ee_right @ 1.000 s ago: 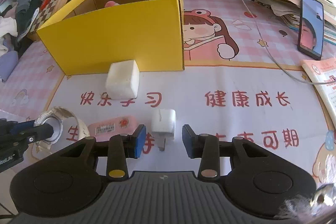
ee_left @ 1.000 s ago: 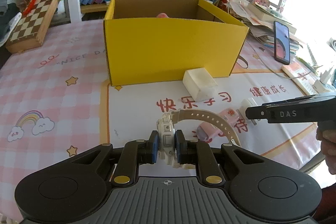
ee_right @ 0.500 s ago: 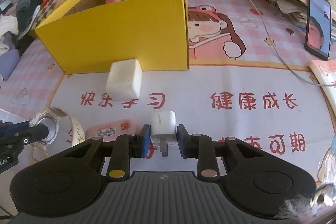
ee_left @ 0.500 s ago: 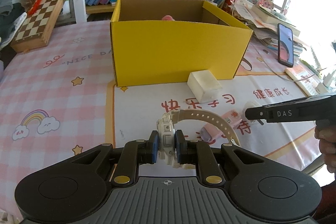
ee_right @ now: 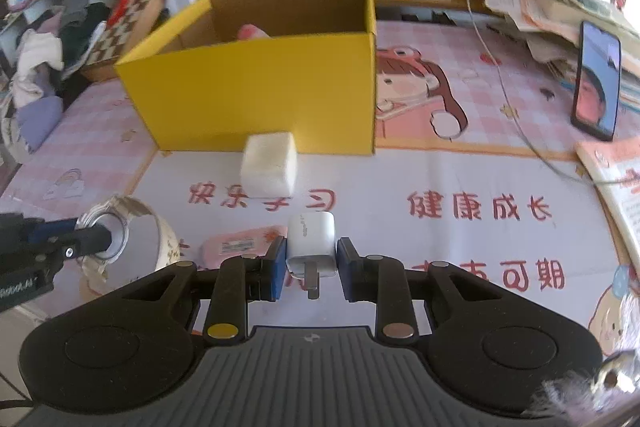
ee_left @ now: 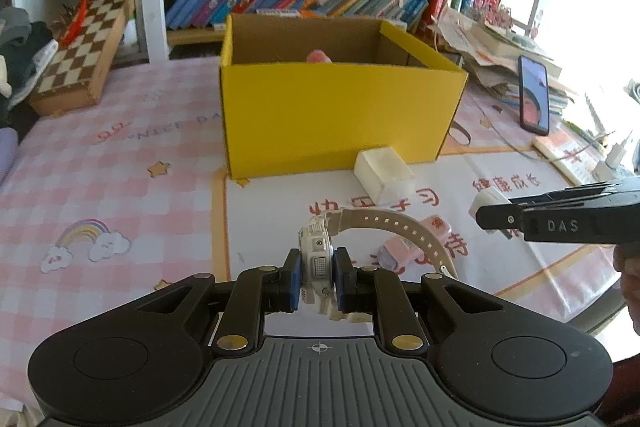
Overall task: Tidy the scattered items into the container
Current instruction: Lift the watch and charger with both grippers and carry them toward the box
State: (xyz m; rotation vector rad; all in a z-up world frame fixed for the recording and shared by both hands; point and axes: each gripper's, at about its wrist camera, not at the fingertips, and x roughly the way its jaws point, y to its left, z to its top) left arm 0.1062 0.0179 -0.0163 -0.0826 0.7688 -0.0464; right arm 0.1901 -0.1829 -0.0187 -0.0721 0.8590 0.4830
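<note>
Yellow cardboard box (ee_left: 340,115) awaits both loads: left gripper (ee_left: 316,277) clamps the white wristwatch (ee_left: 318,259), right gripper (ee_right: 311,269) pinches the charger plug (ee_right: 311,241); next, carry each over the rim and release.

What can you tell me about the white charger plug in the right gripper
The white charger plug is a small glossy plastic cube with rounded corners and faint grey print on top. Metal prongs stick out of its near face, toward the camera. The right gripper is shut on it, its blue pads pressing the two side faces. It looks lifted off the mat, in front of the yellow cardboard box; the left wrist view shows it raised too.
</note>
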